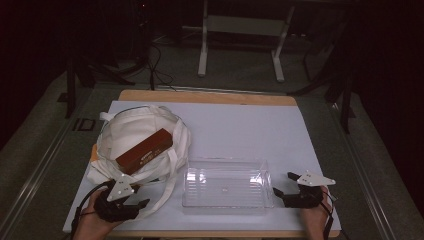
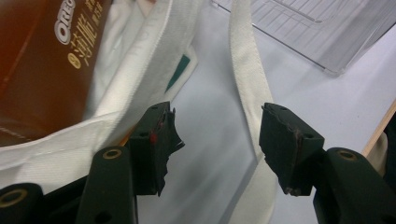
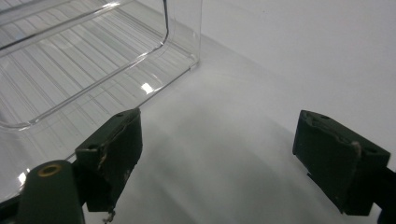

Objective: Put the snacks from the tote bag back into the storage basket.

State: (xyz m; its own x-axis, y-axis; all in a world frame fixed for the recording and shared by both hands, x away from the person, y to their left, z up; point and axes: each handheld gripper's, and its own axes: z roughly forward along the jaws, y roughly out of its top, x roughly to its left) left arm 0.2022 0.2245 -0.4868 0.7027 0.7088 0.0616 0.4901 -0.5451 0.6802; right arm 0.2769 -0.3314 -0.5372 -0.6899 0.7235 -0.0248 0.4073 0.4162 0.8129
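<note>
Box [image 1: 144, 150] of Oreo biscuits lying tilted in mouth of white tote bag [image 1: 125, 131], left side of table [image 1: 240, 120], sticking out over rim. Looking light, stiff cardboard, prob crushable w/ contents fragile; best gripping across narrow width near exposed end. Bag soft, floppy, strap [image 2: 247, 70] trailing betw left gripper [image 2: 217, 135] jaws, which are standing apart, holding nothing. Right gripper [image 3: 217, 158] resting just beside clear plastic tray [image 1: 227, 184], jaws wide apart, empty. Tray sitting empty, rigid, prob slippery.

White-topped table [image 1: 250, 125] (wood showing at its edges) — a cloth bag [image 1: 135, 135] left, clear tray [image 1: 227, 202] beside it.
</note>
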